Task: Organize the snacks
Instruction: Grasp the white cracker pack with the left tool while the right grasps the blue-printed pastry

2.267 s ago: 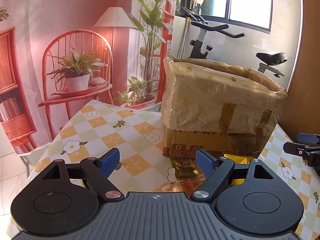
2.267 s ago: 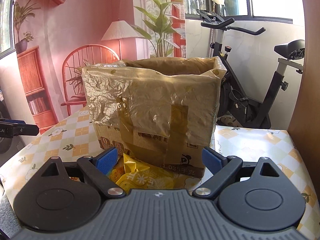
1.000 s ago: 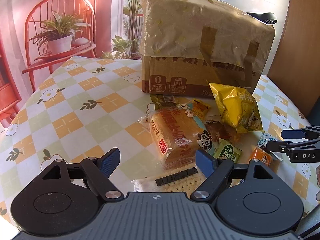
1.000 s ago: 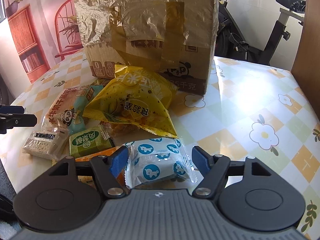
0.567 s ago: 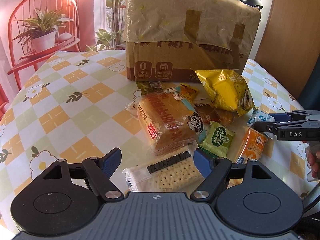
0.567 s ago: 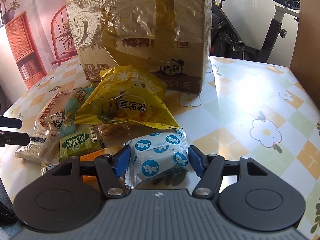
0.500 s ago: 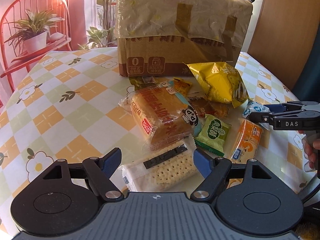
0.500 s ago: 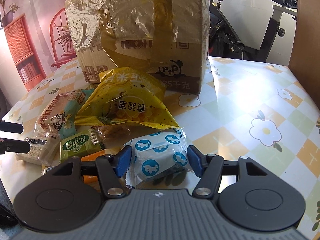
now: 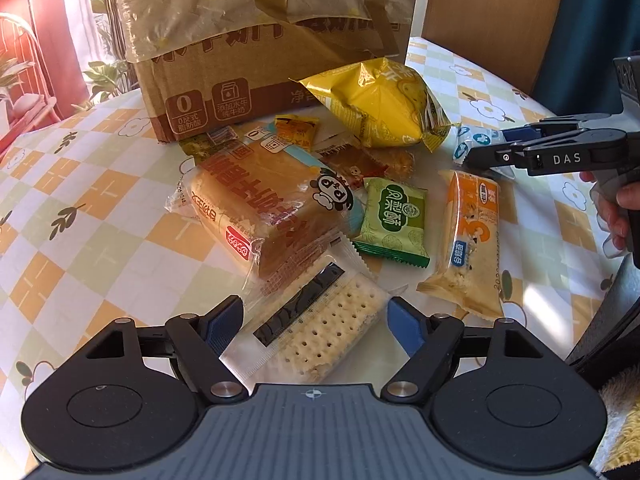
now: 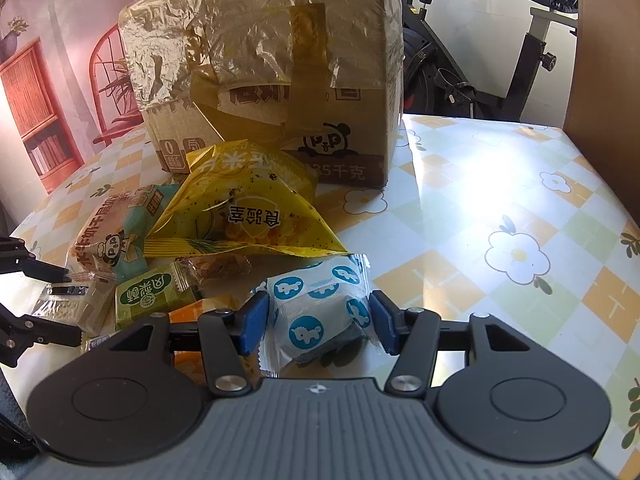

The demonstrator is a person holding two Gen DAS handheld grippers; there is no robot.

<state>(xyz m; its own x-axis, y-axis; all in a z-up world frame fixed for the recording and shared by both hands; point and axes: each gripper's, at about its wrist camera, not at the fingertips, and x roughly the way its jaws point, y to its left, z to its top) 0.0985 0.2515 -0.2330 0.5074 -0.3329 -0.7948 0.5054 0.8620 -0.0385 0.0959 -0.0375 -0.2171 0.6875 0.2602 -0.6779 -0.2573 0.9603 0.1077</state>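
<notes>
Several snack packets lie on the checked tablecloth [image 9: 80, 220] in front of a taped cardboard box [image 9: 256, 40]. My left gripper [image 9: 316, 320] is open, its blue pads either side of a clear cracker packet [image 9: 320, 340] without touching it. Beyond lie a bread loaf packet [image 9: 264, 200], a green packet [image 9: 394, 216], an orange bar [image 9: 472, 232] and a yellow bag [image 9: 376, 108]. My right gripper [image 10: 316, 322] is shut on a white packet with blue dots [image 10: 316, 304], both pads pressing its sides. The left wrist view shows that gripper [image 9: 480, 148] at the right, held by a hand [image 9: 616, 208].
The box [image 10: 272, 80] stands tall behind the pile, and the yellow bag [image 10: 240, 208] leans against it. An exercise bike [image 10: 480, 60] stands beyond the table's far edge. A brown wooden panel [image 9: 480, 12] rises at the right.
Both grippers came down and forward from the box to the snack pile. The right gripper's fingers narrowed onto the white and blue packet. The left gripper now straddles the cracker packet.
</notes>
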